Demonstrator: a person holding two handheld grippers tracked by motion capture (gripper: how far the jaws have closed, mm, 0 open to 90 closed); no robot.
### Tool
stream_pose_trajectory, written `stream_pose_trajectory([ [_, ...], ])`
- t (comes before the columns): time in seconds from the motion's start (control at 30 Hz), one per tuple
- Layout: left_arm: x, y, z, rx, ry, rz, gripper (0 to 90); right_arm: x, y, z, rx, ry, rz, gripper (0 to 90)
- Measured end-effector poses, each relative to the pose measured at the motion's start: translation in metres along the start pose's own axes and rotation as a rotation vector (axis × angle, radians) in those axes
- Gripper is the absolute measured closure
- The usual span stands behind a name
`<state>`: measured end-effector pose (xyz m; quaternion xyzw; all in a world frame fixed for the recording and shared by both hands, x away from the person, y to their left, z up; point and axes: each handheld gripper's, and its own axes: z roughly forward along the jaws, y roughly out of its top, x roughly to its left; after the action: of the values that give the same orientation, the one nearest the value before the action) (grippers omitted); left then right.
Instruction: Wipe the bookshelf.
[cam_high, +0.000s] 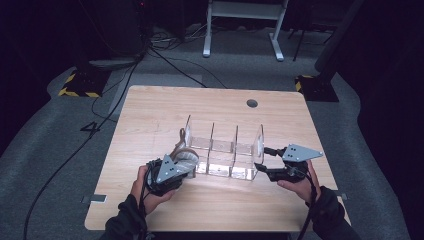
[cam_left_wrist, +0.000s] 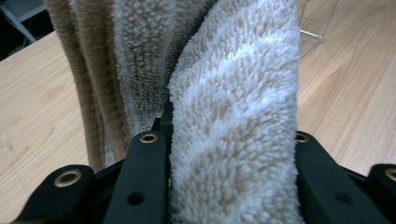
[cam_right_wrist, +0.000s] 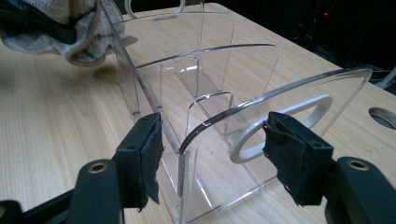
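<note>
Two tongs, two jobs: my left gripper (cam_high: 184, 167) is clamped on the fluffy beige-and-white towel (cam_left_wrist: 224, 116), held at the left end wall of the clear acrylic divided organiser (cam_high: 222, 150). My right gripper (cam_right_wrist: 212, 154) straddles the right end wall, jaws spread, bracing.

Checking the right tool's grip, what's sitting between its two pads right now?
The clear acrylic organizer's end panel with its handle cutout stands between the right tool's open pads, seen in the right gripper view.

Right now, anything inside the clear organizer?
The clear organizer has bare compartments, seen through its walls. The towel, clamped in the left gripper, sits outside its left end and hides the table beneath.
</note>
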<state>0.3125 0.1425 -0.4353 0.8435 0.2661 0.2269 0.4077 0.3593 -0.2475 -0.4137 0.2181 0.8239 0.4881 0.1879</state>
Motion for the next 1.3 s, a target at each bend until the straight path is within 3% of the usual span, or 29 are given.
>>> stream_pose_trajectory([
  [0.33,-0.020,0.018,0.019,0.001,-0.052,0.071,65.5,-0.002,0.002,0.002,-0.005,-0.001,0.023,34.8],
  [0.5,-0.029,0.024,0.026,0.001,-0.090,0.109,64.9,-0.004,0.004,0.002,-0.010,0.003,0.055,33.3],
  [0.57,-0.037,0.029,0.031,0.002,-0.103,0.142,64.6,-0.004,0.006,0.004,-0.002,-0.003,0.086,32.6],
  [0.7,-0.042,0.032,0.036,0.002,-0.120,0.142,64.3,-0.002,0.006,0.007,-0.005,-0.028,0.118,33.5],
  [0.8,-0.045,0.034,0.039,0.001,-0.126,0.153,64.3,-0.001,0.007,0.005,-0.030,-0.047,0.137,38.9],
  [0.93,-0.049,0.039,0.045,-0.001,-0.129,0.163,64.3,-0.002,0.007,0.005,-0.019,-0.073,0.138,51.7],
  [1.3,-0.067,0.055,0.072,0.002,-0.164,0.194,64.2,0.002,0.010,0.007,-0.010,-0.090,0.144,59.4],
])
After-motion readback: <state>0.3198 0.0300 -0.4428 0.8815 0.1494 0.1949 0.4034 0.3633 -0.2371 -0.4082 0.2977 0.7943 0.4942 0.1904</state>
